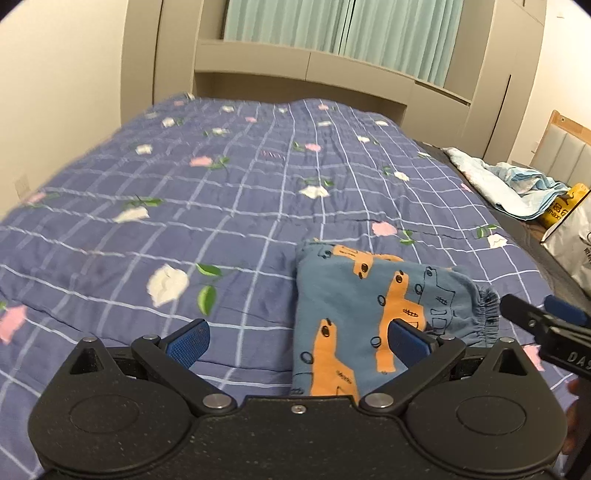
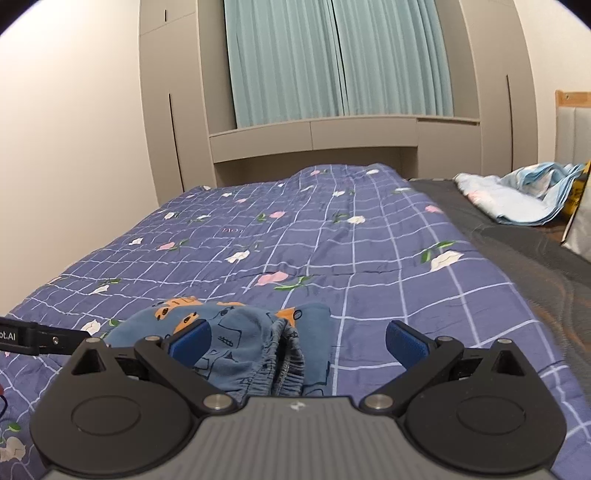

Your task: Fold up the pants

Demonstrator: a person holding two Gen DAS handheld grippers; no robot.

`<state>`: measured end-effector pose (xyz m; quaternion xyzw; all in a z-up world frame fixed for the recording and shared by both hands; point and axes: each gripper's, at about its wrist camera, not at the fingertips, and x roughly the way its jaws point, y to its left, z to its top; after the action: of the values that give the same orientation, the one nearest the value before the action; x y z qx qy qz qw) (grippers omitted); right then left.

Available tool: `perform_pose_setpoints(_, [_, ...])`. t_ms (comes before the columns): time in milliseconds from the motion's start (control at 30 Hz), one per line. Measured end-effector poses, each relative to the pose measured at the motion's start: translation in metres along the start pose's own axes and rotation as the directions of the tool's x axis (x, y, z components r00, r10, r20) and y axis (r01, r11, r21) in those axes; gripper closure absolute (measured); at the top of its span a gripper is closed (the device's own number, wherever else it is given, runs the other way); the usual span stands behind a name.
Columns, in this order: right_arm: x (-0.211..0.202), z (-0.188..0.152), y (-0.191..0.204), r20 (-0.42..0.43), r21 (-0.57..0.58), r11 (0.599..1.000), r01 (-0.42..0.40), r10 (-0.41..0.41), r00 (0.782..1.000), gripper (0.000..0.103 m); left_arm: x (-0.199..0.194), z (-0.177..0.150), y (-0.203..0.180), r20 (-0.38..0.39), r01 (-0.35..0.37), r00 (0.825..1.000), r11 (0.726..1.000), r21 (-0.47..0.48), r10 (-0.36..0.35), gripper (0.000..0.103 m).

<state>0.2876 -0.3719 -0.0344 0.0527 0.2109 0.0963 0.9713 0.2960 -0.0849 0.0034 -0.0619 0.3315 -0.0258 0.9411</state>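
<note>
- Left wrist view: the left tool [image 1: 297,338] is wide open, its two blue pads far apart, and it holds nothing.
- The pants [image 1: 373,314] lie folded into a compact pile on the bed cover [image 1: 147,221], on the near right part of the bed. They are blue with orange animal figures and thin dark drawings.
- The right pad [image 1: 408,341] of the left tool is over the near part of the pants; I cannot tell if it touches the cloth. The left pad is over the bare cover.
- The elastic waistband [image 1: 487,314] of the pants shows at the right side of the pile.
- The right tool [image 1: 535,317] enters from the right edge, just beside the waistband.
- Farther right, a light blue crumpled cloth [image 1: 517,184] lies on a dark surface beside the cover, and a white bag [image 1: 569,236] stands near it.
- Green curtains [image 1: 332,26] hang behind the bed.
- Right wrist view: the right tool [image 2: 297,339] is also wide open and grips nothing.
- The pants [image 2: 236,336] lie just in front of it, between the pads but closer to the left pad [image 2: 192,343], with the waistband [image 2: 277,365] turned toward the camera.
- Part of the left tool [image 2: 40,338] shows at the left edge, just beside the pants.
- The bed cover [image 2: 369,258] is purple-blue with white lines and flowers.
</note>
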Motion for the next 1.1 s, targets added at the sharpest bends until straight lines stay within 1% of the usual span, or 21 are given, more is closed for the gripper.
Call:
perform_pose_setpoints(133, [-0.024, -0.001, 0.006, 0.034, -0.010, 1.000, 0.008, -0.007, 0.999, 0.000, -0.024, -0.009, -0.001, 0.045, -0.034, 0.998, 0.999, 0.022, 0.033, 0.001])
perform_pose_setpoints(400, [-0.081, -0.010, 0.020, 0.085, -0.003, 1.000, 0.017, -0.017, 0.996, 0.000, -0.074, -0.035, 0.003, 0.095, -0.035, 0.995, 0.999, 0.009, 0.034, 0.001])
perform_pose_setpoints(600, [-0.124, -0.028, 0.035, 0.110, 0.002, 1.000, 0.027, -0.027, 0.994, 0.000, -0.111, -0.064, 0.009, 0.151, -0.037, 0.988, 0.999, 0.003, 0.036, 0.001])
perform_pose_setpoints(800, [-0.161, -0.050, 0.053, 0.133, 0.005, 0.999, 0.034, -0.035, 0.990, 0.000, -0.143, -0.094, 0.015, 0.199, -0.038, 0.979, 0.999, 0.011, 0.035, 0.001])
perform_pose_setpoints(967, [-0.188, -0.066, 0.069, 0.182, -0.022, 0.998, 0.059, -0.054, 0.982, 0.000, -0.168, -0.117, 0.017, 0.250, -0.048, 0.967, 0.998, 0.045, 0.036, 0.001])
perform_pose_setpoints(1100, [-0.205, -0.079, 0.075, 0.193, -0.008, 0.997, 0.074, -0.071, 0.979, 0.000, -0.184, -0.133, 0.020, 0.285, -0.037, 0.958, 0.998, 0.044, 0.023, 0.001])
